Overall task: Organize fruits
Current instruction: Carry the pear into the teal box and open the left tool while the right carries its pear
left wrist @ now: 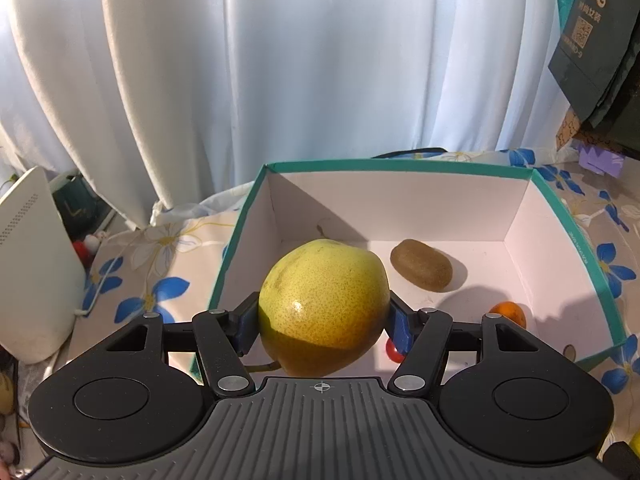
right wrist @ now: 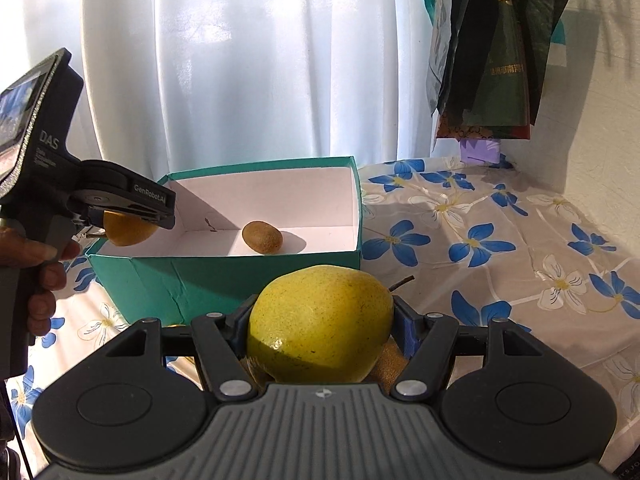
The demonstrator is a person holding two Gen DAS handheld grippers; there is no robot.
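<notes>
Risk first, from the biggest thing down. Teal box (left wrist: 576,248) sits open on the flowered desk (right wrist: 500,240), and a careless drop could shove or dent its thin near wall, since the left hand-held gripper (left wrist: 324,320) hangs right at that wall with its load only partly over the rim. Left pear (left wrist: 324,300), clenched between the blue pads across its widest part, is round and smooth; I judge it could roll in the grip or, once let go, bump the kiwi (left wrist: 422,266) lying on the box floor. Right pear (right wrist: 320,328) is gripped the same way by the right hand-held gripper (right wrist: 320,332), low in the frame and outside the box, so two loads arriving at once could collide.

Left wrist view alone shows the near inside of the box: a small orange fruit (left wrist: 510,312) at lower right and a red object (left wrist: 394,352) behind the pad, too hidden to name. Right wrist view alone shows the left tool from the side at middle left, a person's hand (right wrist: 44,264) on its handle, and brown fruit (right wrist: 386,364) under the right pear.
</notes>
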